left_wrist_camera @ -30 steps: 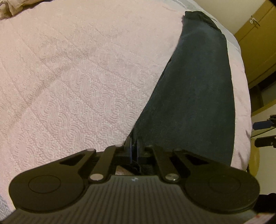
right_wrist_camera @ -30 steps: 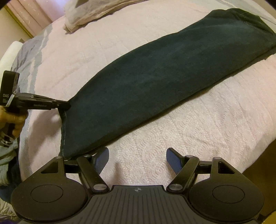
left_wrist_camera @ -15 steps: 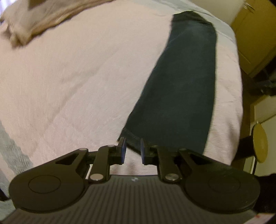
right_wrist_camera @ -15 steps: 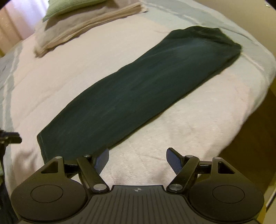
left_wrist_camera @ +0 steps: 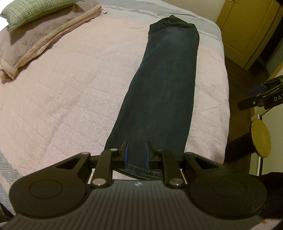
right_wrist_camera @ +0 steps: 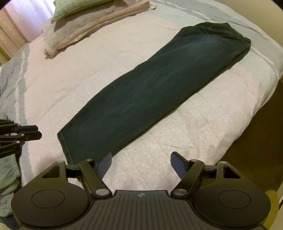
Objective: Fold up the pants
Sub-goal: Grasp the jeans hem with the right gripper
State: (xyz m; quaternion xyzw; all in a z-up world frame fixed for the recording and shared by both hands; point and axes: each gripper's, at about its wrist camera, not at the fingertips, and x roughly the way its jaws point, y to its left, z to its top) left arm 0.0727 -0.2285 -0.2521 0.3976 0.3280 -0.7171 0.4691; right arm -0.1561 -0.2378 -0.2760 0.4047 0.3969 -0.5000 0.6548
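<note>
Dark blue pants (left_wrist_camera: 162, 92) lie flat on the pink quilt (left_wrist_camera: 70, 88), folded lengthwise into one long strip, waist at the far end. In the left wrist view my left gripper (left_wrist_camera: 136, 153) hovers open over the near hem, which shows between its blue pads without being pinched. In the right wrist view the pants (right_wrist_camera: 159, 85) run diagonally, hem nearest me. My right gripper (right_wrist_camera: 141, 164) is wide open just off the hem's right corner, over bare quilt. The left gripper (right_wrist_camera: 26, 136) shows at that view's left edge, apart from the cloth.
A green pillow (left_wrist_camera: 35, 10) rests on a folded beige blanket (left_wrist_camera: 40, 39) at the bed's far left. Yellow wardrobe doors (left_wrist_camera: 247, 30) stand beyond the bed's right side. A round yellow stool (left_wrist_camera: 260, 138) stands on the floor near the bed's right edge.
The left gripper, shut on the hem corner a second ago, has opened and let it go. Both grippers have drawn back from the bed; the pants lie still.
</note>
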